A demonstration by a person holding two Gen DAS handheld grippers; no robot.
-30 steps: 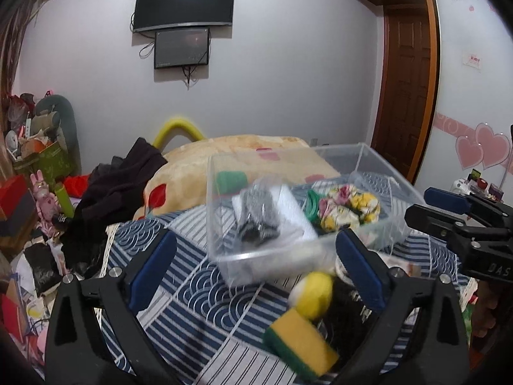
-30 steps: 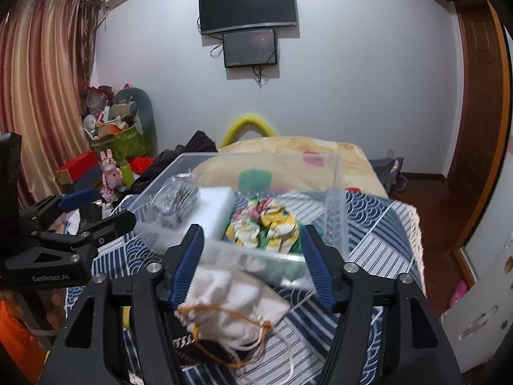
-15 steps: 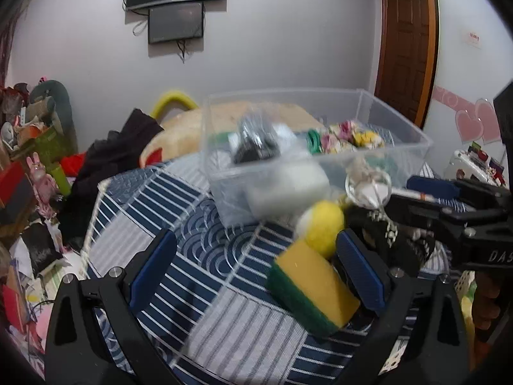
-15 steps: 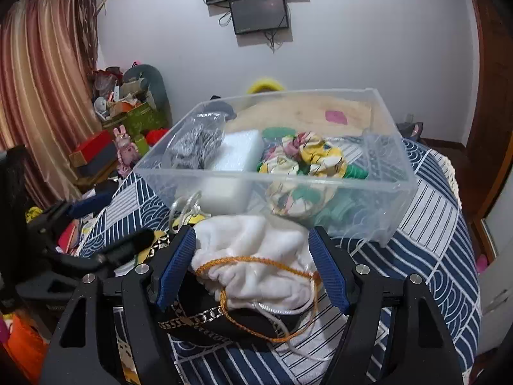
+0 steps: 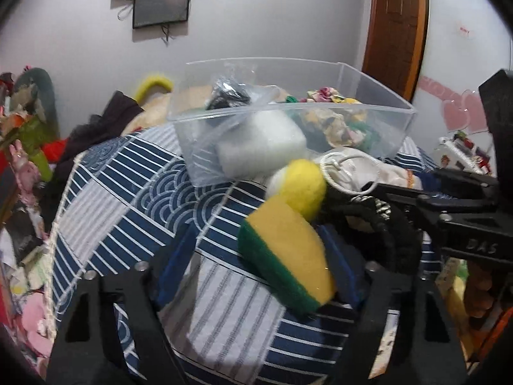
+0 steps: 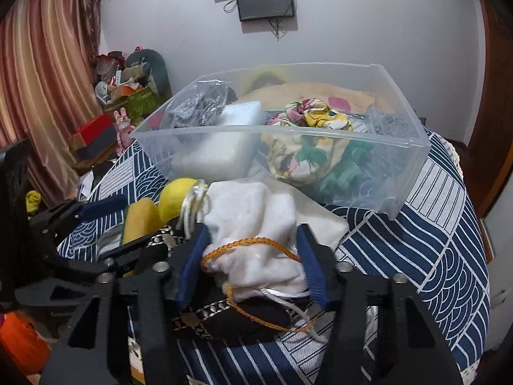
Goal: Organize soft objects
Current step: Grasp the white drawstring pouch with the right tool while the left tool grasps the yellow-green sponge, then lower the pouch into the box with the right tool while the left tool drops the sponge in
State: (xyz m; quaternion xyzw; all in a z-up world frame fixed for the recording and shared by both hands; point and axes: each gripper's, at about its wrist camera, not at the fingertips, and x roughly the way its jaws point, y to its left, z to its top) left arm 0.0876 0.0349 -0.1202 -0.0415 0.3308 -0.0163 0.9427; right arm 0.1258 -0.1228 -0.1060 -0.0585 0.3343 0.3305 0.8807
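Fingers of both grippers have just been closing as the hands came down from bin height to the pile in front of the clear bin [image 6: 413, 147]: the right gripper [image 6: 253, 263] now pinches the white drawstring pouch [image 6: 256, 221] between its blue pads, while the left gripper [image 5: 256, 272], half narrowed, brackets the yellow-and-green sponge [image 5: 288, 253], contact on the far pad unclear. Both things lie on the striped surface [image 5: 128, 192] just before the bin, so lifting into it likely follows.
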